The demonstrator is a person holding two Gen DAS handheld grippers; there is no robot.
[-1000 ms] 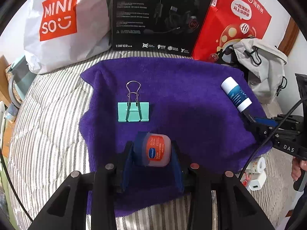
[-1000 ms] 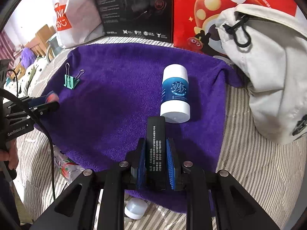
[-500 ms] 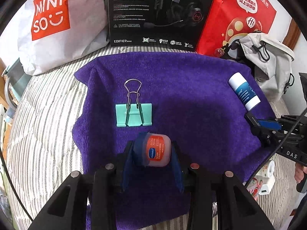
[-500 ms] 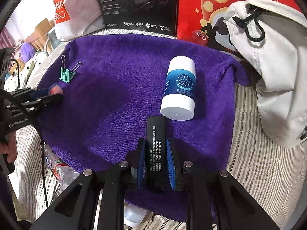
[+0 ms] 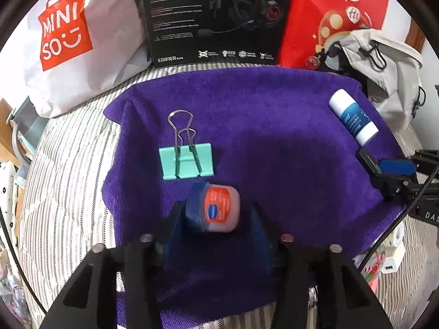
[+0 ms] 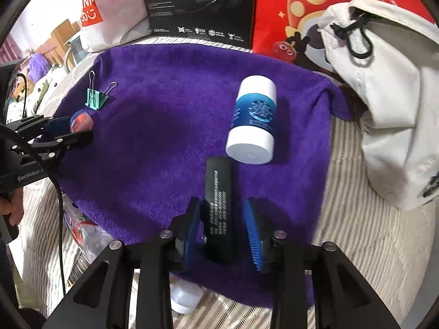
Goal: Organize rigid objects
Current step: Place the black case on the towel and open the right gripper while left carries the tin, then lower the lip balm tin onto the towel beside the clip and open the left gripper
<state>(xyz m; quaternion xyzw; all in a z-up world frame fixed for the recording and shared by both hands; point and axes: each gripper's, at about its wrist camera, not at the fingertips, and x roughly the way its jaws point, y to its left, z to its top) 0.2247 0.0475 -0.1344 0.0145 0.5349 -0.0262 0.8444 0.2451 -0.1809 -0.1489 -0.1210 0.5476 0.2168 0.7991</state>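
Left wrist view: left gripper (image 5: pixel 218 229) fingers are spread apart w/ gaps either side of the small jar (image 5: pixel 219 209), which has a blue lid & orange label. The jar sits tilted btwn the fingers on the purple towel (image 5: pixel 274 126); can't tell if a pad grazes the lid. Just ahead of the jar lies a mint-green binder clip (image 5: pixel 188 160), wire handles pointing away. Far right on the towel: a white-and-blue tube (image 5: pixel 354 116) lying on its side, near the towel's right edge. Next to it the right gripper (image 5: pixel 395 168) enters from the right w/ a black bar (image 5: pixel 366 157) at its tip. The towel is spread on a striped bed (image 5: pixel 68 164). Behind: white shopping bag (image 5: pixel 68 44), black headset box (image 5: pixel 214 16), red bag (image 5: pixel 334 13), pale grey bag (image 5: pixel 389 63).

Right wrist view: right gripper (image 6: pixel 225 227) fingers are parted, not clamped; the black bar (image 6: pixel 219 200) w/ white print lies lengthwise btwn them on the towel (image 6: pixel 164 109), a clear gap on its right side, the left side close to the blue pad. The bar's far end sits just beside the tube's (image 6: pixel 253 120) white cap. Left gripper (image 6: pixel 74 128) shows at the left edge w/ the jar (image 6: pixel 81 120) btwn its fingers; binder clip (image 6: pixel 96 98) just beyond it. A hand (image 6: pixel 12 211) grips that tool's handle. Grey bag (image 6: pixel 389 96) rests on the bed at right, well apart from the bar.
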